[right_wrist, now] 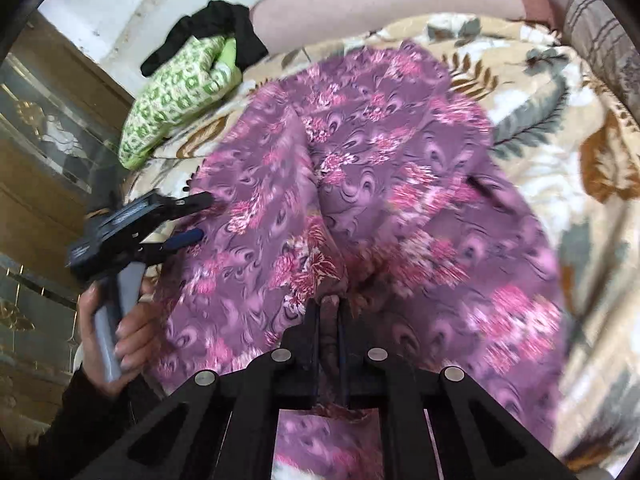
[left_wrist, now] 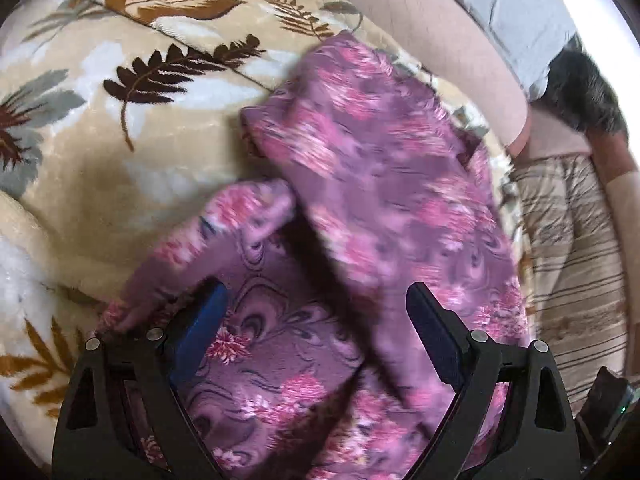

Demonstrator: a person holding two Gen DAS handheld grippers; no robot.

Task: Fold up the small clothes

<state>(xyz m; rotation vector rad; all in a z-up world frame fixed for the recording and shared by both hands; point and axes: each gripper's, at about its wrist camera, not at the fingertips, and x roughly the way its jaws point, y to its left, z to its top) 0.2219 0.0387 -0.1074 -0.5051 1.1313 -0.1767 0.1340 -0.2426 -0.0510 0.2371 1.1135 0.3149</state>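
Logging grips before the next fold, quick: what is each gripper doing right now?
Left gripper: open, jaws spread above the purple floral fabric garment, gripping nothing.
Right gripper: shut on a fold of that garment.

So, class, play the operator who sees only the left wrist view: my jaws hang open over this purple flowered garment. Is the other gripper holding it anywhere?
Observer: Yes. In the right wrist view the right gripper has its jaws shut on a bunched fold of the purple flowered garment.
Operator: Is anything else lying nearby?
Observer: A green patterned cloth lies at the far edge of the leaf-print blanket, with a black garment draped over it.
Operator: Where do my jaws sit, seen from there?
Observer: The left gripper stands open at the garment's left edge.
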